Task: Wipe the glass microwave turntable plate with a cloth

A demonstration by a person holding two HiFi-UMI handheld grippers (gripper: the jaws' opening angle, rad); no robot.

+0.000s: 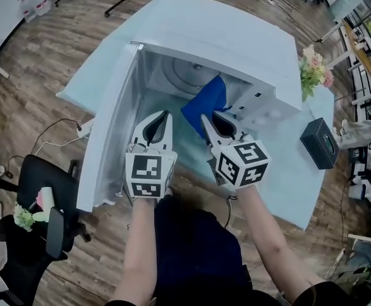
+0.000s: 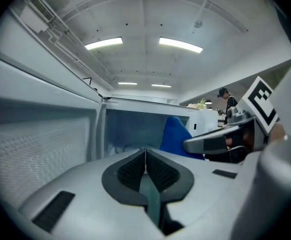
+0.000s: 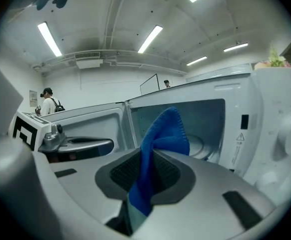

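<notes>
My right gripper point(image 1: 206, 121) grips the blue cloth point(image 1: 206, 99), which stands up ahead of its jaws. Beyond it, the glass plate point(image 1: 184, 75) lies inside the open microwave point(image 1: 224, 37). My left gripper point(image 1: 165, 115), alongside, is clenched on nothing.

Two grippers: a left gripper point(image 1: 165, 116) and a right gripper point(image 1: 212, 118). One microwave point(image 1: 198, 34) with one door point(image 1: 106, 145), one plate point(image 1: 184, 76), one cloth point(image 1: 206, 99). One table point(image 1: 294, 177), one flower bunch point(image 1: 314, 69), one black box point(image 1: 319, 143), one chair point(image 1: 42, 190)
</notes>
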